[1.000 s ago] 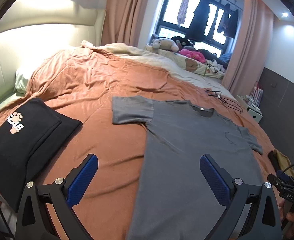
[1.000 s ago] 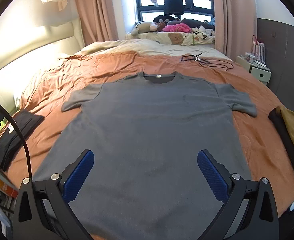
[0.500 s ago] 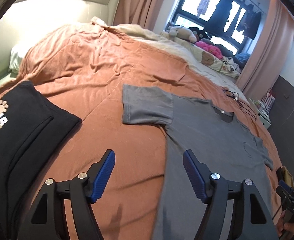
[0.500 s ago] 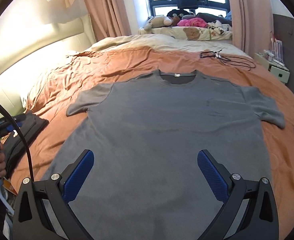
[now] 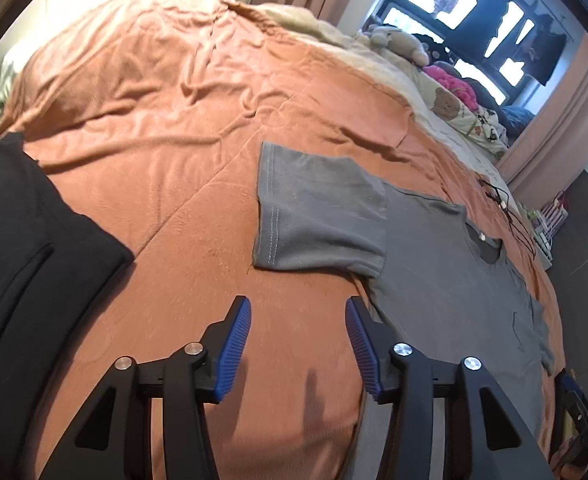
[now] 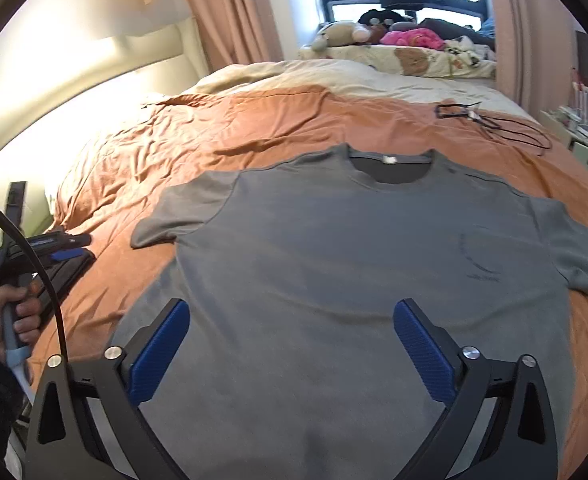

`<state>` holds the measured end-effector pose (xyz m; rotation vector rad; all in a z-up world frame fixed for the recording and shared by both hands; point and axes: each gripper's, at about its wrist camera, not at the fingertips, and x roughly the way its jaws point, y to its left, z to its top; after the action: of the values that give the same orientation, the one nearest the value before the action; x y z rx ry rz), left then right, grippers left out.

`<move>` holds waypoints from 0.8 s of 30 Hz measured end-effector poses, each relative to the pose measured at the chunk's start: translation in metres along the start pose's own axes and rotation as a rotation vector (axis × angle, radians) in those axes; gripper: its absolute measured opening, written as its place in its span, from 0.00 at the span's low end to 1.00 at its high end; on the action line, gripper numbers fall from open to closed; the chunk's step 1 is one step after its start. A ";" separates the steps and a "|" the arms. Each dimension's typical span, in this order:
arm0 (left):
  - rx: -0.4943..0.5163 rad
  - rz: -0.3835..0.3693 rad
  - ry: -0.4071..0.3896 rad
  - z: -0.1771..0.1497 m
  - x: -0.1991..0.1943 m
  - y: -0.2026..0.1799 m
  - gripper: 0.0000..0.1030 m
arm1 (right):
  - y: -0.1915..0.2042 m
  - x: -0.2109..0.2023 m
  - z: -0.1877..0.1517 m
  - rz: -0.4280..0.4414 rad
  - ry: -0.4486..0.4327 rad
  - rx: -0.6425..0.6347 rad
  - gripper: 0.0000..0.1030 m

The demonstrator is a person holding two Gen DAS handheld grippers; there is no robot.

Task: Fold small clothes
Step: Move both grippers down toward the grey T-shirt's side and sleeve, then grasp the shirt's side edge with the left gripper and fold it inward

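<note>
A grey T-shirt (image 6: pixel 354 264) lies spread flat, front up, on the orange bedspread (image 6: pixel 254 128), collar toward the window. Its left sleeve (image 5: pixel 314 216) shows in the left wrist view. My left gripper (image 5: pixel 298 320) is open and empty, hovering over the bedspread just short of that sleeve's lower edge. My right gripper (image 6: pixel 290 328) is wide open and empty above the shirt's lower middle. The left gripper also shows at the left edge of the right wrist view (image 6: pixel 60 246), held in a hand.
A folded black garment (image 5: pixel 26 260) lies at the left of the bed. Black cables (image 6: pixel 490 124) lie beyond the collar. Plush toys and bedding (image 6: pixel 398 44) are piled by the window. A small nightstand (image 6: pixel 578 144) stands at the right.
My left gripper has moved forward and down toward the left sleeve, and its jaws have narrowed. My right gripper has shifted forward over the shirt, still wide open.
</note>
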<state>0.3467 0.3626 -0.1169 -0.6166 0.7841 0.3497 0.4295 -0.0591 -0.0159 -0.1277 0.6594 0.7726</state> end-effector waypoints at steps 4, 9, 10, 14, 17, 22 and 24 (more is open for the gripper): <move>-0.026 0.002 0.023 0.014 0.018 0.006 0.49 | 0.000 0.021 0.011 0.011 0.007 -0.009 0.96; -0.058 0.014 0.050 0.025 0.040 0.014 0.47 | 0.002 0.051 0.024 0.040 0.045 0.013 0.83; -0.063 0.016 0.057 0.026 0.044 0.015 0.47 | 0.002 0.057 0.028 0.045 0.053 0.017 0.82; -0.074 0.015 0.086 0.029 0.064 0.017 0.45 | 0.005 0.081 0.038 0.066 0.079 0.035 0.76; -0.072 0.021 0.104 0.030 0.078 0.017 0.45 | 0.007 0.097 0.044 0.083 0.094 0.043 0.73; -0.054 0.065 0.124 0.031 0.098 0.017 0.45 | 0.009 0.123 0.049 0.139 0.110 0.053 0.72; -0.055 0.076 0.131 0.030 0.105 0.020 0.44 | 0.008 0.132 0.050 0.145 0.120 0.054 0.72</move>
<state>0.4229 0.4044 -0.1859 -0.6678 0.9278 0.4047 0.5188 0.0440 -0.0538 -0.0774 0.8093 0.8906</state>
